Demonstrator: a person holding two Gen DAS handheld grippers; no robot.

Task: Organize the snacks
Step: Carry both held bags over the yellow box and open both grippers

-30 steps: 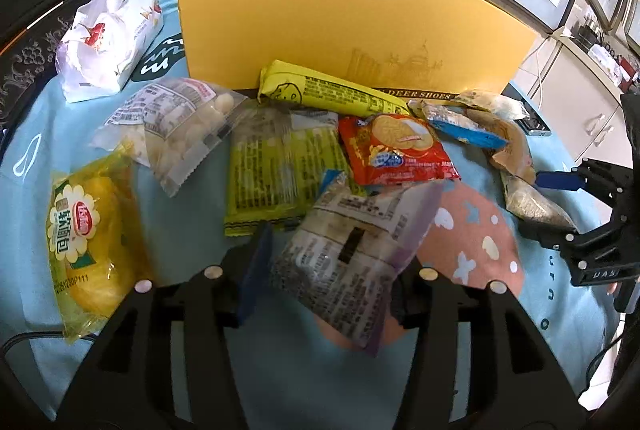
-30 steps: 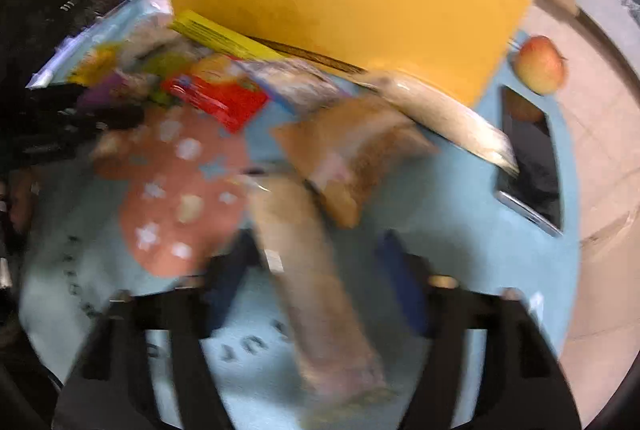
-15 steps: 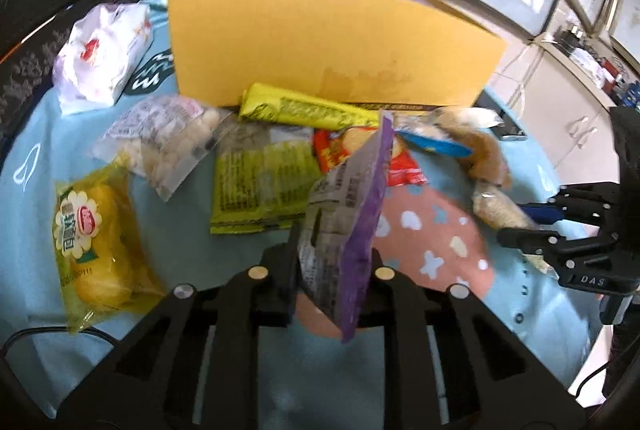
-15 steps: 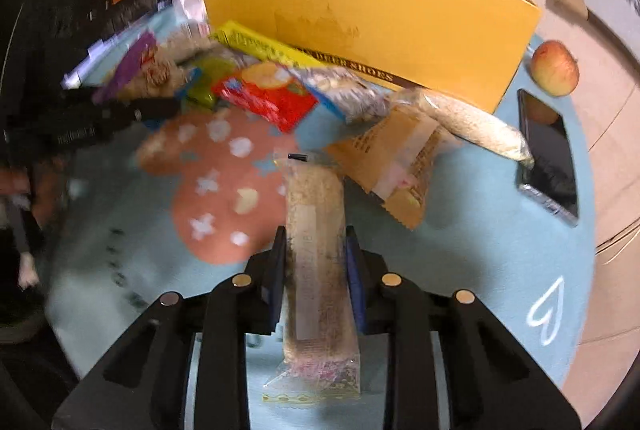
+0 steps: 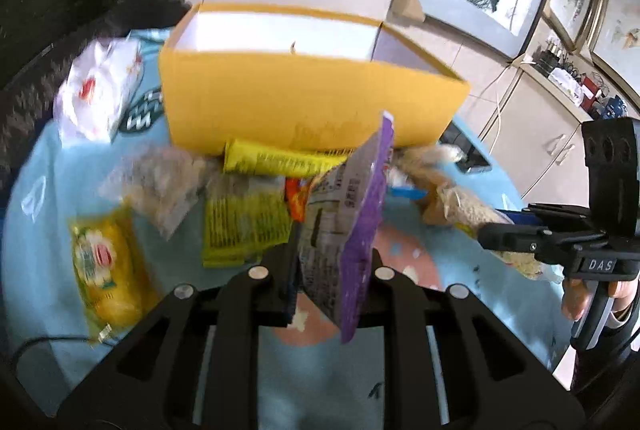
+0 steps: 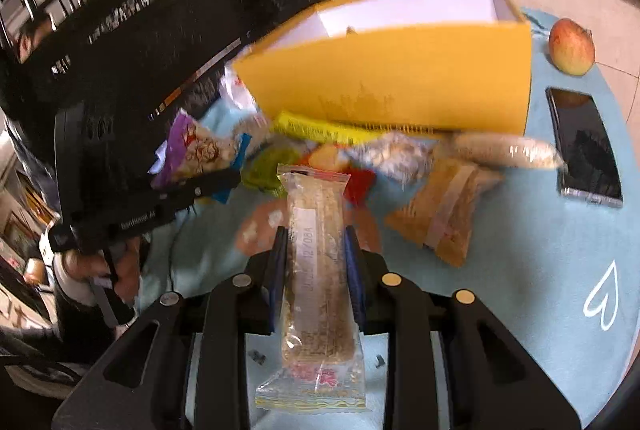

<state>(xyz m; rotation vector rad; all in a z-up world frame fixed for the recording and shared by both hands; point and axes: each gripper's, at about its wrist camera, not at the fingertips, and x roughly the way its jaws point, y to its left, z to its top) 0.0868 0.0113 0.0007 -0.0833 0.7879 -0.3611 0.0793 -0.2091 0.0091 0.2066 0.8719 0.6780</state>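
My left gripper (image 5: 334, 270) is shut on a purple and grey snack packet (image 5: 352, 214), held on edge above the blue cloth. My right gripper (image 6: 316, 258) is shut on a long clear oat bar (image 6: 316, 202), also lifted off the cloth. An open yellow box (image 5: 312, 102) with a white inside stands just behind the snack pile, and it also shows in the right wrist view (image 6: 400, 78). Each gripper appears in the other's view: the right gripper (image 5: 516, 230) at the right edge, the left gripper (image 6: 212, 182) at the left with the purple packet (image 6: 192, 150).
Loose snacks lie on the blue cloth (image 5: 48, 198): a yellow cake pack (image 5: 104, 262), a white bag (image 5: 100, 90), a green-yellow pack (image 5: 240, 226), a long yellow pack (image 5: 276, 162), a brown packet (image 6: 444, 206). An apple (image 6: 571, 47) and a phone (image 6: 584, 146) lie right of the box.
Both grippers closed on their packets and rose off the cloth. The purple packet turned onto its edge. The box's open top has come into view.
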